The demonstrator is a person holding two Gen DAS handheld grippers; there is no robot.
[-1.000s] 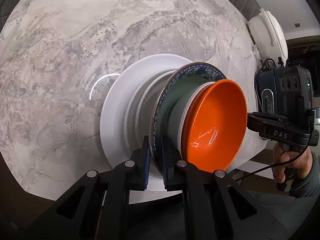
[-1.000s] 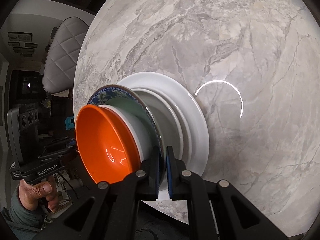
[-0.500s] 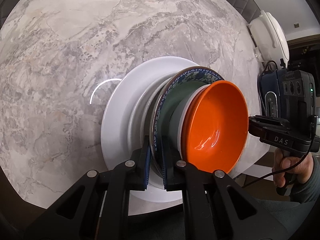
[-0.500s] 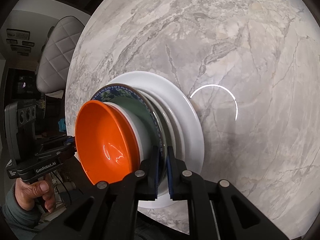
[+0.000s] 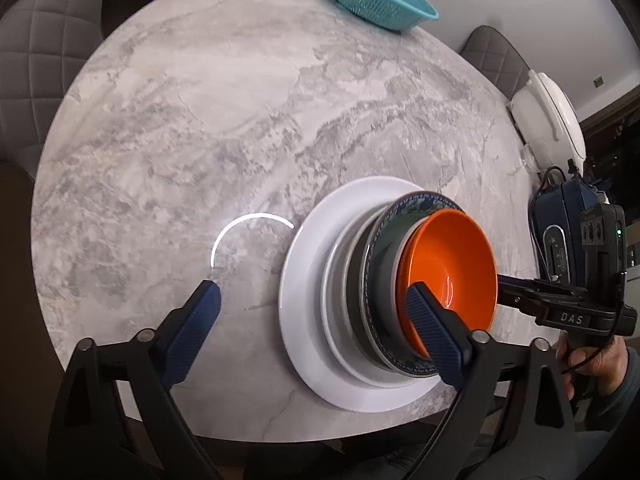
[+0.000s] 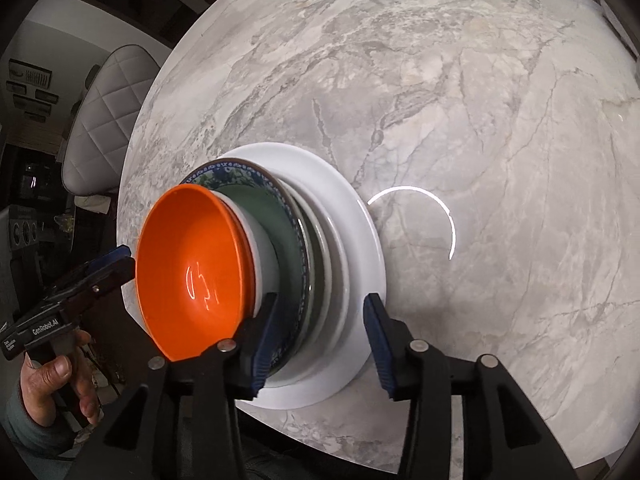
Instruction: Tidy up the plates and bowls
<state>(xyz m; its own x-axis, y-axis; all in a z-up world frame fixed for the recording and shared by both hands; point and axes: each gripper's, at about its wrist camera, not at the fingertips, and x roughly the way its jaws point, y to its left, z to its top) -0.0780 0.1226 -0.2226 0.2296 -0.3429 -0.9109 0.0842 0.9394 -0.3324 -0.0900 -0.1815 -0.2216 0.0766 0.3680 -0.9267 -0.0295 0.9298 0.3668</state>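
Both grippers' jaws have just been opening: left gripper [image 5: 312, 304] wide, right gripper [image 6: 320, 316] narrower around freed plate rims. The stack [image 5: 376, 280], orange bowl [image 5: 452, 272] topmost, sits at the table's [image 5: 240, 120] five o'clock edge.

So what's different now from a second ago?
Both tools let go. The left tool and right tool were each pinching the blue-patterned plate; their jaws have just been opening, the left wide, the right partway with the stack's rims between them, untouched. The left view now takes in more of the table. The stack, orange bowl on top and big white plate underneath, stayed put.
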